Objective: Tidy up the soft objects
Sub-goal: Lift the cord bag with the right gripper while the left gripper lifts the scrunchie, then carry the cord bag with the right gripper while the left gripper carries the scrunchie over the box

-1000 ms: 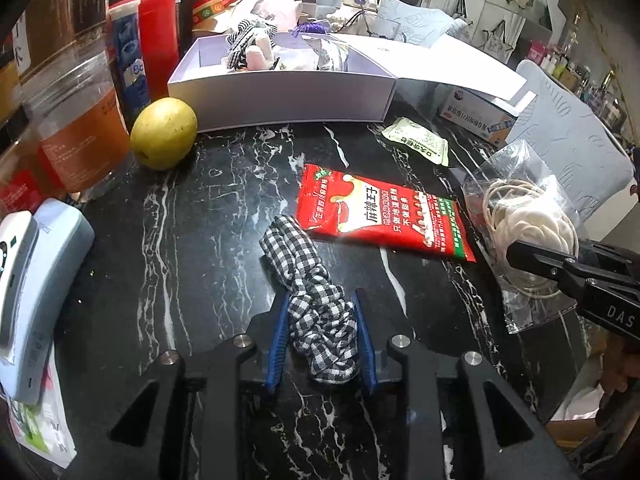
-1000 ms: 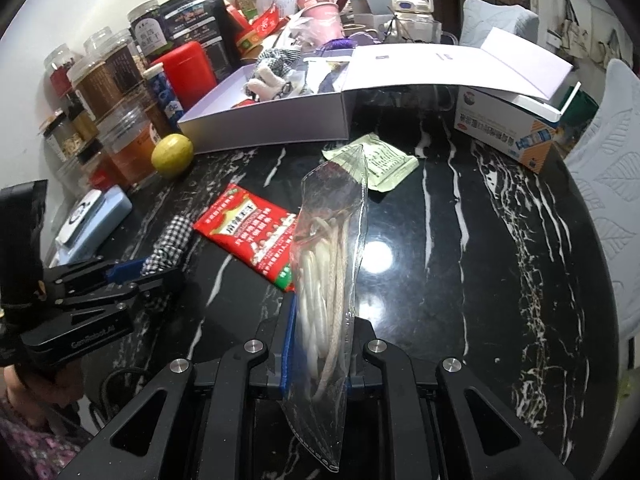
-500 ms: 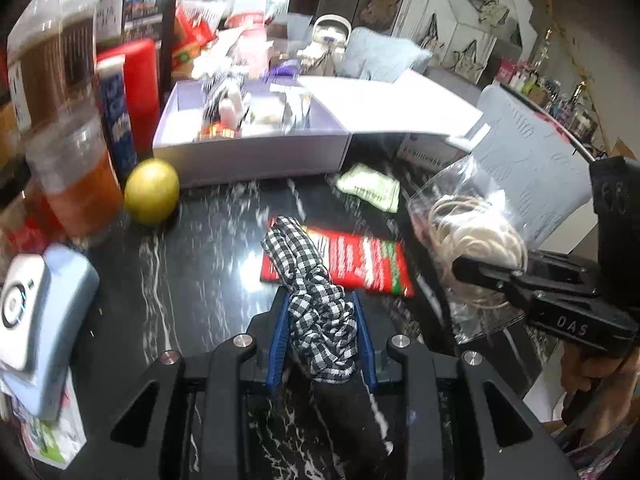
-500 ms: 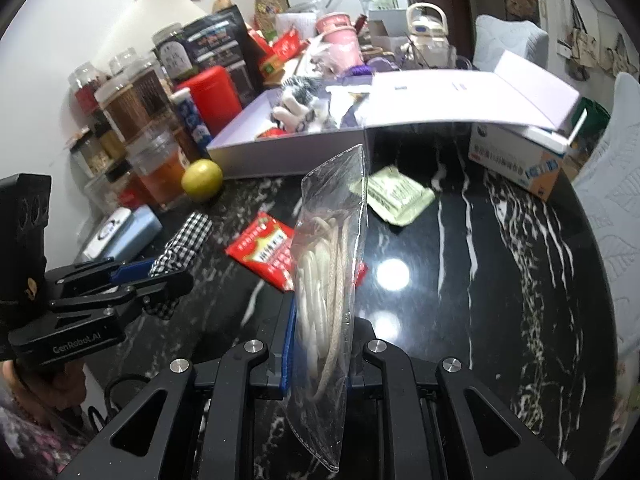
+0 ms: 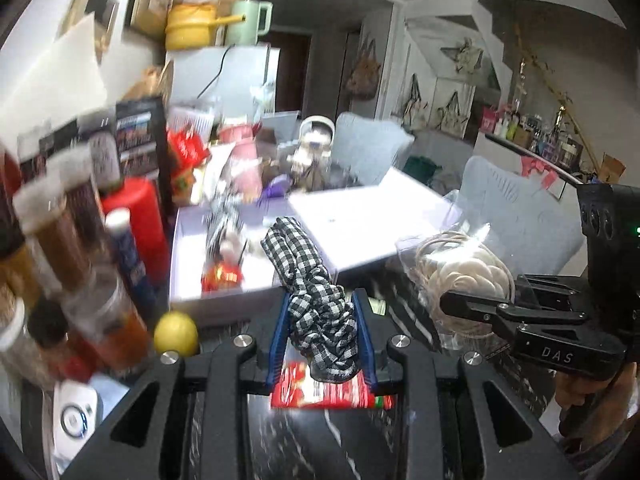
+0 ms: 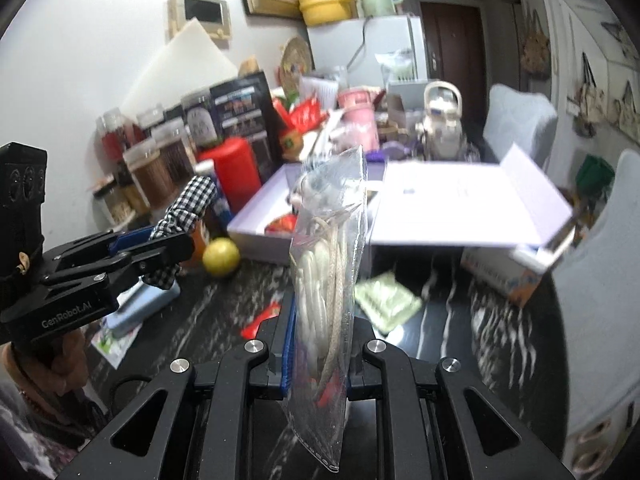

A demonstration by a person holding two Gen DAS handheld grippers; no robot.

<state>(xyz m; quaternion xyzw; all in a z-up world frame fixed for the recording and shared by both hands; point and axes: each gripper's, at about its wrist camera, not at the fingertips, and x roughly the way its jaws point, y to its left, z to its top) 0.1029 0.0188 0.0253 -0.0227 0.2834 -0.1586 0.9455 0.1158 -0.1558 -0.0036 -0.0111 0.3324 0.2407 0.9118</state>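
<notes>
The left gripper (image 5: pixel 322 334) has its jaws closed tight on a black-and-white checked fabric scrunchie (image 5: pixel 316 300), which bunches between the blue pads and rises in a twisted tail, clear of the bench (image 5: pixel 344 440). The left wrist view shows this grip head-on; the right wrist view shows the same left gripper (image 6: pixel 160 246) from the side, with the scrunchie (image 6: pixel 180 210) sticking up and out past the black fingers, above the bench surface. The right gripper (image 6: pixel 320 356) is clamped on a clear plastic bag (image 6: pixel 332 264) holding coiled white cord; the bag stands upright and edge-on between the pads, its lower corner hanging below them. Only in the left wrist view is the bag's broad face visible, with the cord coil (image 5: pixel 464 276) seen as a round bundle pinched by the right gripper (image 5: pixel 476 308), a hand under its handle at the lower right. An open white box (image 6: pixel 280 216) sits at the back of the dark marble bench with its lid folded out flat to the right and some items already inside, blurred. A yellow lemon (image 6: pixel 221 257) rests near the box's front left corner. A red snack packet (image 5: pixel 332 394) lies on the bench beneath the left jaws; a pale green sachet (image 6: pixel 386 300) appears only in the right wrist view.
</notes>
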